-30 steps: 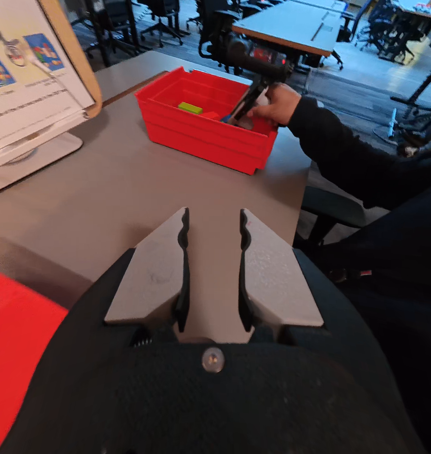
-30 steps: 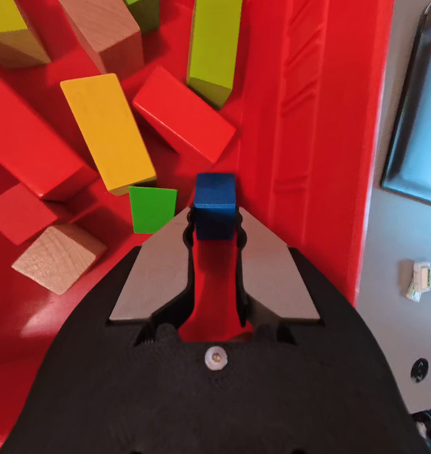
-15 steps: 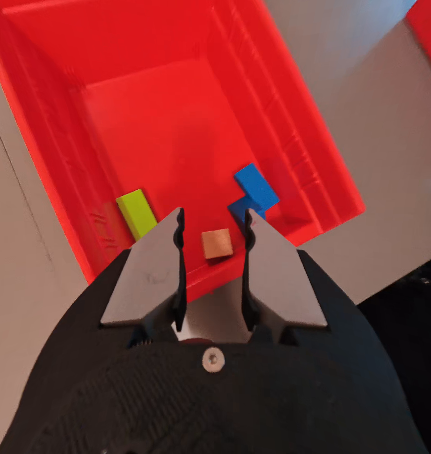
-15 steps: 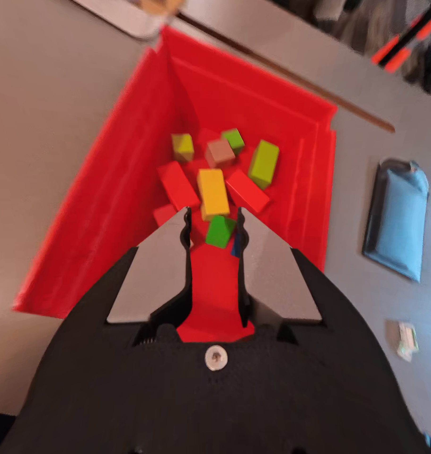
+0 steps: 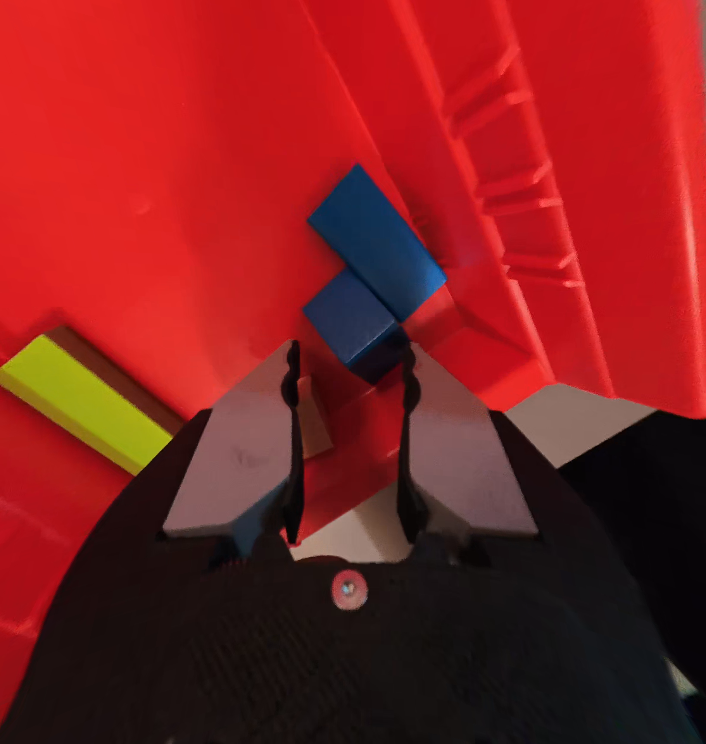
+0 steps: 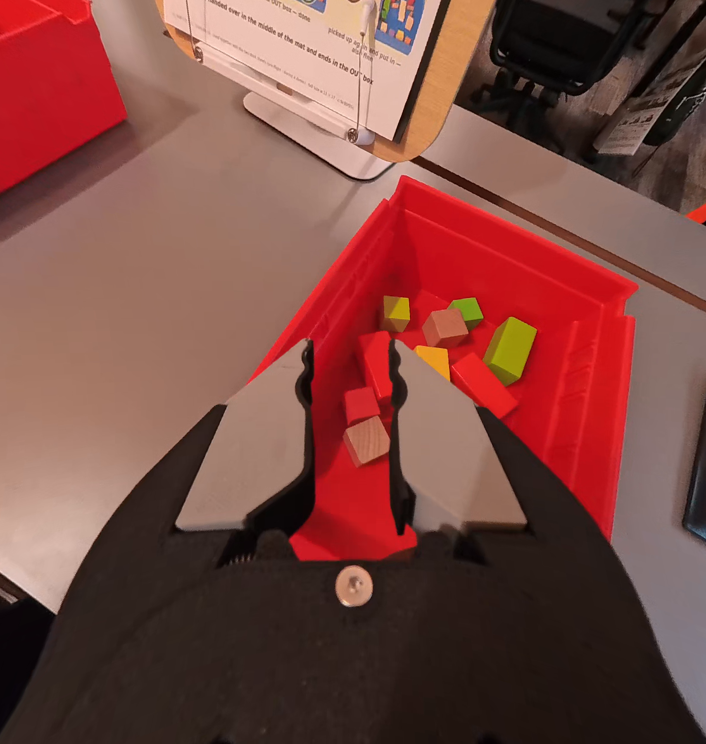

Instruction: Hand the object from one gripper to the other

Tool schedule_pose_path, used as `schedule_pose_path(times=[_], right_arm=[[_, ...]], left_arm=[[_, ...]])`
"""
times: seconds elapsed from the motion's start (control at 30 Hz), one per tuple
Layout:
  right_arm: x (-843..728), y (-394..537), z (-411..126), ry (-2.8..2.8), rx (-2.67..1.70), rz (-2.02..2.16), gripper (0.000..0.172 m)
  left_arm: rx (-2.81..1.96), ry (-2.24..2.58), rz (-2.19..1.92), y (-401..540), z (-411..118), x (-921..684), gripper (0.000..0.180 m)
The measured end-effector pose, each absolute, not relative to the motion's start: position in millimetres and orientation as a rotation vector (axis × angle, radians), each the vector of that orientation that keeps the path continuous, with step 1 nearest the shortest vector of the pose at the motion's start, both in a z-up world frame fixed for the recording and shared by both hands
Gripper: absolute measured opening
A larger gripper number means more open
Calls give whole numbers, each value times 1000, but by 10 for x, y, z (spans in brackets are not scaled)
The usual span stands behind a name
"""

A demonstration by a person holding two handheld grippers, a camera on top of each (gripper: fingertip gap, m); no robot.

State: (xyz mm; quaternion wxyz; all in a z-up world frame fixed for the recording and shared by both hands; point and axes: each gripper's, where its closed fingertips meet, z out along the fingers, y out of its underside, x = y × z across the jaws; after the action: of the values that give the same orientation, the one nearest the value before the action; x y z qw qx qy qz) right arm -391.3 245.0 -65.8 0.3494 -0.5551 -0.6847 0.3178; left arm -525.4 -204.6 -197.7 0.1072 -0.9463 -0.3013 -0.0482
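A: How far along can the handover be judged to be?

B: Nothing is being passed. In the left wrist view, the left gripper [image 5: 351, 362] is spread wide inside a red bin [image 5: 585, 201], with no block pinched. A small wooden cube [image 5: 313, 418] is seen low between its fingers, beside the left pad; whether it is touched cannot be told. Just beyond the tips, a blue cube [image 5: 343, 318] rests on the bin floor, touching a longer blue block [image 5: 375, 237] near the bin's right wall. A lime-green block [image 5: 81, 402] lies well to the left.

A: And the other side?

B: The right gripper [image 6: 350, 354] is parted too and held above a second red bin [image 6: 504, 257], empty. Beneath it a plain wooden cube [image 6: 365, 441] and a red cube [image 6: 361, 404] are seen, with yellow, red and green blocks farther in. If one of these loose blocks is the task's object, a pick-up and the whole transfer would be left.

A: Any writing or brands?

B: No brand is seen. Behind that bin, a printed sheet [image 6: 303, 44] with text and small pictures is clipped to a stand [image 6: 315, 133]; its wording is left unrepeated.
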Motion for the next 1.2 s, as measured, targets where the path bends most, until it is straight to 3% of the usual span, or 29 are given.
schedule_pose_path(times=[0.17,0.47,0.7,0.97,1.1,1.2], right_arm=[[-3884,2490,-683,-1768,-1450,838,34],[-3844,2479,-639,-1764,-1431,841,34],[-3839,2386,-625,-1784,-1402,838,34],[-3816,2330,-627,-1805,-1382,836,34],[-3811,2321,-629,-1809,-1378,834,34],[-3810,2293,-629,-1815,-1373,840,35]], left_arm=[[-2749,-978,-51,-2135,-1940,-5502,31],[-2619,-1019,-147,-2020,-1872,-5485,45],[-2610,-1125,-71,-2015,-2001,-5595,33],[-2644,-1113,86,-2116,-1995,-5749,30],[-2602,-1097,-37,-2020,-1999,-5674,37],[-2592,-1105,3,-2035,-2014,-5757,30]])
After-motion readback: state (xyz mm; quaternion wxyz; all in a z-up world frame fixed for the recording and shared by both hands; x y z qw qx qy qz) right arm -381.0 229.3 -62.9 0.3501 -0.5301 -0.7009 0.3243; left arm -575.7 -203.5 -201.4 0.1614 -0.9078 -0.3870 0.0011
